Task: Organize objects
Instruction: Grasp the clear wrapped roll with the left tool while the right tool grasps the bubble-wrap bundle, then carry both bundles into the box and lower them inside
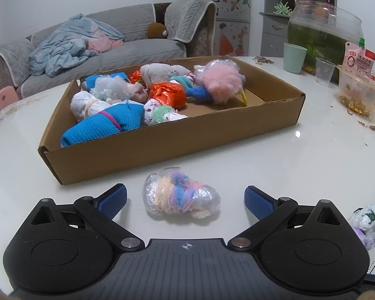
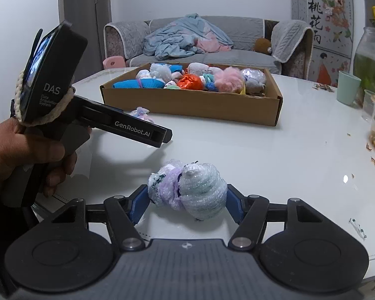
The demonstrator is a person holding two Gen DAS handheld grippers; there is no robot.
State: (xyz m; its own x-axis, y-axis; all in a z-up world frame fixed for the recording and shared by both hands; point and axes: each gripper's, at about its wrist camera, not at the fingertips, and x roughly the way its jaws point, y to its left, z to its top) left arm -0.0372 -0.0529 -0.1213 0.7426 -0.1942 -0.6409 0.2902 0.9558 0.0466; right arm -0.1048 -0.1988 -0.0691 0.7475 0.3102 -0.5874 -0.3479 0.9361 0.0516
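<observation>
Resting on the white table (image 2: 300, 135) between my right gripper's (image 2: 187, 200) blue pads (image 2: 140, 203) was a bundle wrapped in bubble film (image 2: 187, 191), white, lilac and pale green inside. Both pads lay against its sides, so I had it clasped, though it sat on the tabletop and was not lifted.

My left gripper (image 1: 185, 198) stood spread wide, its fingers released and holding nothing. Just ahead of the gap between its pads (image 1: 113, 198) lay a second wrapped bundle (image 1: 181, 196), this one of pastel yarn in peach, blue and pink under clear film. Neither pad touched it. In the right wrist view my left hand (image 2: 25, 155) gripped that tool's handle at the left edge, and the tool pointed down toward the table.

Beyond both bundles sat the shallow cardboard box (image 1: 162, 147), open on top. It held many wrapped bundles already: a blue knitted roll (image 1: 105, 125) near its front left corner, a shiny orange one (image 1: 168, 93) in the middle, and a fluffy pink one (image 1: 218, 81) further right. The right end of the box floor was bare cardboard.

Further off on the table stood a green cup (image 1: 294, 57), a clear plastic cup (image 1: 325, 71) and a large glass bowl of greenish water (image 1: 325, 32). A grey sofa (image 1: 127, 52) with a rumpled blue blanket (image 1: 72, 42) ran along the wall behind.
</observation>
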